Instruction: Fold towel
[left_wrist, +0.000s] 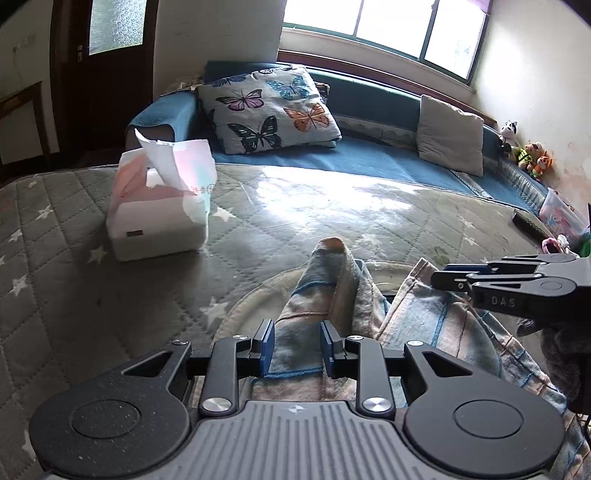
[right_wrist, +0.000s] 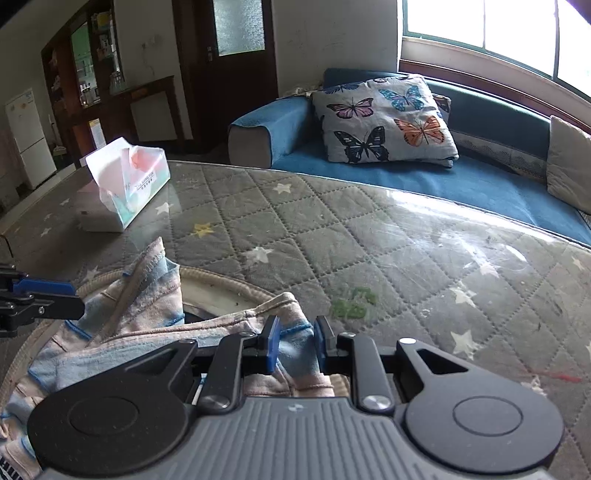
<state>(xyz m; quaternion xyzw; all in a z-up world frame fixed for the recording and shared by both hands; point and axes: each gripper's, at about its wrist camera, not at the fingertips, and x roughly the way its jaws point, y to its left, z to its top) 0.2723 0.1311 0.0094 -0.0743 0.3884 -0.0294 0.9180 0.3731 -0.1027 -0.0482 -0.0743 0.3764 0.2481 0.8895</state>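
The thin, limp towel (left_wrist: 424, 317), bunched over a round basket (right_wrist: 221, 280) at the table's near edge, looks light and floppy, best held by its hemmed corners, where the left gripper (left_wrist: 297, 347) and right gripper (right_wrist: 295, 345) each pinch a fold.

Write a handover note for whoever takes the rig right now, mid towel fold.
Left tool: shut on a bunched part of the towel, lifted off the surface.
Right tool: shut on another edge of the towel, also raised.
The towel hangs crumpled between the two tools over a round basket on the quilted table cover.
Done: both grips taken.
Left: spread it flat, then make every fold; none is visible yet.
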